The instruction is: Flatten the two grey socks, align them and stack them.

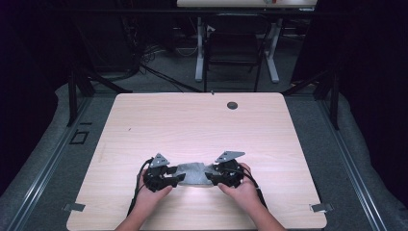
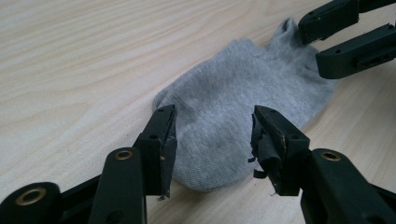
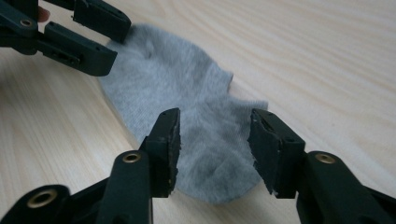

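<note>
You have one small grey knitted ankle sock (image 1: 194, 173) lying flat on the pale wood-grain table (image 1: 192, 125), near the table's 6 o'clock edge and between your two tools. Its fabric is a plain mid-grey with a fine ribbed weave and a few soft creases. In the left gripper view the rounded end (image 2: 205, 158) lies nearest, while the far end bunches up into a small peak. I can read no brand, label or writing on the sock, the tools or the table.

Your left gripper (image 2: 212, 140) sits at the sock's 9 o'clock end with its jaws spread wide apart, straddling the cloth without pinching it. Your right gripper (image 3: 214, 140) sits at the sock's 3 o'clock end, likewise spread open over the fabric, one jaw to each side. Each tool appears in the other's view at the far end of the sock.

Count: one sock, two grippers, two hands, one table. One small dark round hole (image 1: 232, 105) lies toward the table's 12 o'clock edge.
</note>
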`<state>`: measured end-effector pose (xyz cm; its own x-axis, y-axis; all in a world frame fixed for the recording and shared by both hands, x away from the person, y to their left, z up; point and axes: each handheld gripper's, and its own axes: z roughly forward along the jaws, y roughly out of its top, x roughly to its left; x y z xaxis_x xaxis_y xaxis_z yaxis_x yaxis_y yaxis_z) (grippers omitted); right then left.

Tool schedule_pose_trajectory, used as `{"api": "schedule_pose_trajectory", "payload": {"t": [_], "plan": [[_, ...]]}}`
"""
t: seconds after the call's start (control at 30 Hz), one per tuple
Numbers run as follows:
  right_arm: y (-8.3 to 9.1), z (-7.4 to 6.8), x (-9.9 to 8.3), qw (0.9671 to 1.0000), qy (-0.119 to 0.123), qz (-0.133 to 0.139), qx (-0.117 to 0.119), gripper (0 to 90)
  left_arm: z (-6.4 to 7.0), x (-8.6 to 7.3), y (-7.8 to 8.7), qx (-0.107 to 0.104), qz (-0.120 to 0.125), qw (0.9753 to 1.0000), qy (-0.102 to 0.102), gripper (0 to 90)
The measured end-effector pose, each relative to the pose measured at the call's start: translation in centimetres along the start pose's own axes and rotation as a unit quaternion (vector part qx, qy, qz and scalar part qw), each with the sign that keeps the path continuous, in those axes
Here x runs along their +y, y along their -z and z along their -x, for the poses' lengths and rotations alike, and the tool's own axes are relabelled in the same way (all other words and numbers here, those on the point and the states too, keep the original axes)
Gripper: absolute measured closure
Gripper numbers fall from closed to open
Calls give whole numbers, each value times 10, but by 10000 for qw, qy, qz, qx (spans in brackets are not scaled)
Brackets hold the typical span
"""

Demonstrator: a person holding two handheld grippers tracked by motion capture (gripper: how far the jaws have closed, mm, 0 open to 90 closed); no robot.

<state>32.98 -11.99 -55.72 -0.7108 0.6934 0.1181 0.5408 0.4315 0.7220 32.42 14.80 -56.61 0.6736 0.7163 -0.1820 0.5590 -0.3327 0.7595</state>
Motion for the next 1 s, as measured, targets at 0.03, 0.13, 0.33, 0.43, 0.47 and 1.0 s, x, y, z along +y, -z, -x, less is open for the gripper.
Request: {"api": "schedule_pose_trajectory", "payload": {"t": [0.03,0.13,0.33,0.43,0.47,1.0], "plan": [[2,0,1,10000,4,82,11,509,0,2,3,5,27,10000,-21,493],[6,-2,4,9999,44,126,-18,494,2,5,10,-6,116,9999,14,470],[32,-8,4,9993,186,296,-118,476,3,6,43,-41,316,9995,-42,460],[44,-10,-2,9988,197,386,-210,458,4,-2,53,-65,295,9995,-47,464],[48,-10,-4,9987,176,425,-223,453,4,-5,57,-36,263,9996,-88,464],[79,-2,-51,9985,-114,384,-380,426,-7,-36,83,292,125,9995,-54,459]]}}
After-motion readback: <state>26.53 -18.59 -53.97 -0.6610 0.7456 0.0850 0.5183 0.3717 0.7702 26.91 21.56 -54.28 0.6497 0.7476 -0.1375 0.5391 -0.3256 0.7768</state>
